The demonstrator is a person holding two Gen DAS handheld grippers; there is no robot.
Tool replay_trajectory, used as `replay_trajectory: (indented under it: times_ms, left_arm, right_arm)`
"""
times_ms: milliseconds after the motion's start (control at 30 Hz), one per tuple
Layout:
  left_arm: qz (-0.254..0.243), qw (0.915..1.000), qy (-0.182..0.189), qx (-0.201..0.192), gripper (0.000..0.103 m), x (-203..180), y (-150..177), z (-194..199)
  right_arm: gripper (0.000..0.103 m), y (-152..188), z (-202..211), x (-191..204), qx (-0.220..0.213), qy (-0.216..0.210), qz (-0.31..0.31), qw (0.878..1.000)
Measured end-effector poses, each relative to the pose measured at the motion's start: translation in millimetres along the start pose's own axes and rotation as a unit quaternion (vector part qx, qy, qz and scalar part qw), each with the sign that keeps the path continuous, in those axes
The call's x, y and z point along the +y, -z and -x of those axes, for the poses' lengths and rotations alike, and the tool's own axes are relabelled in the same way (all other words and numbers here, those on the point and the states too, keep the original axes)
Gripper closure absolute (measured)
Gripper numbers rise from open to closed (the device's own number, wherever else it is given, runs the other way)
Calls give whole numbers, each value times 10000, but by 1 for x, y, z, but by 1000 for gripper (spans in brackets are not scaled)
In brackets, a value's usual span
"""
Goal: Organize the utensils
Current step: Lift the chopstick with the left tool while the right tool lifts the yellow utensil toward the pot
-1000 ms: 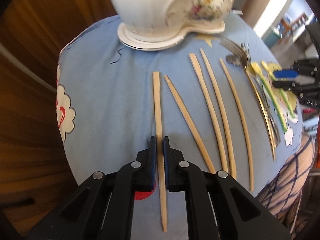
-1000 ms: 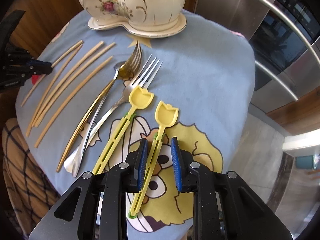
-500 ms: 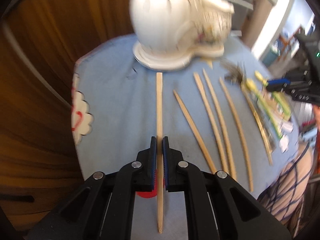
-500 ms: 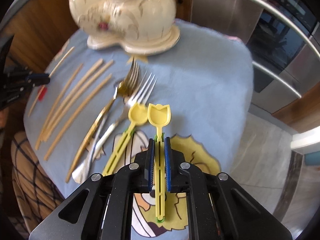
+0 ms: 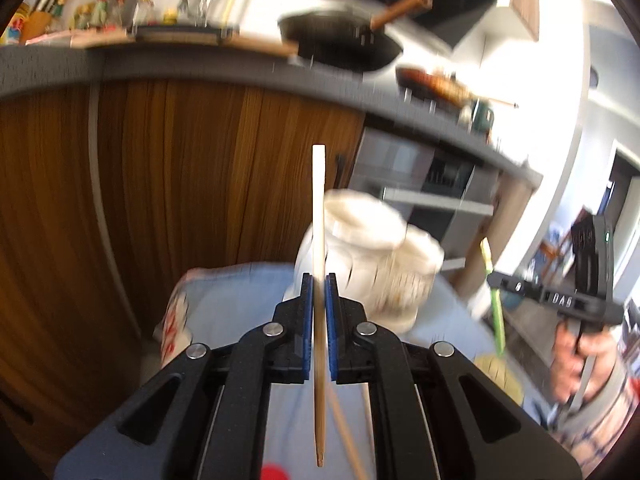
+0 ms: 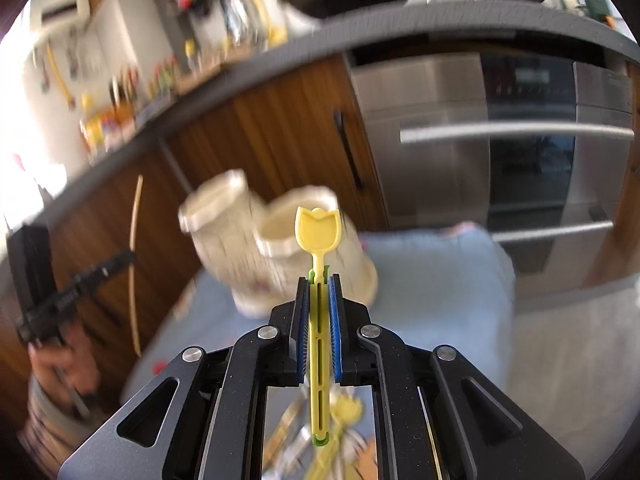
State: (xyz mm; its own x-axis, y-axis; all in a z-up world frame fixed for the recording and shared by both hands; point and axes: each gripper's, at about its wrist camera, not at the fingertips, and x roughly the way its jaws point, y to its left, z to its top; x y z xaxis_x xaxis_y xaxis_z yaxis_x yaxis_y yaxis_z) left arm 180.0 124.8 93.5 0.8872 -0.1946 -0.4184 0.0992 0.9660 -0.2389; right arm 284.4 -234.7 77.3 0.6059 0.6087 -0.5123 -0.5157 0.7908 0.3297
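Gripping: one wooden chopstick (image 5: 319,216) in the left gripper (image 5: 319,280), one yellow tulip-headed pick (image 6: 317,240) in the right gripper (image 6: 318,280); both lifted above the blue cloth-covered table (image 6: 440,264).

Counts: two grippers, one held chopstick, one held pick, one cream ceramic holder (image 6: 276,248) with two openings; at least two more chopsticks (image 5: 344,424) lying on the cloth under the left gripper; one more yellow pick (image 6: 344,412), blurred, under the right gripper.

Left gripper: blue pads pressed together on the chopstick about a third of the way up from its thin end; stick upright, blunt end up, overlapping the holder's left side in the left wrist view.

Right gripper: pads clamped on the pick's slotted stem; tulip head up, in front of the holder's right opening in the right wrist view.

Holder place: toward the far edge of the table, against the wooden cabinet (image 5: 160,200).

Cross views: right gripper seen at the right edge of the left wrist view with a green-yellow stem; left gripper seen at the left edge of the right wrist view with the chopstick bowed by the lens.

Hard to make out: holder heavily motion-blurred, pattern unreadable; utensils below the right gripper smeared, kinds and number not countable; near edge of the table cut off by the gripper bodies.
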Motion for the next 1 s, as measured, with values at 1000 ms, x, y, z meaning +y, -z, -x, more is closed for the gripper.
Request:
replay_trajectory:
  times_ms: [1000]
  left_arm:
    - [-50, 9916, 5, -1294, 97, -33, -37, -82]
  right_arm:
    - [93, -43, -72, 26, -1364, 177, 527, 9891]
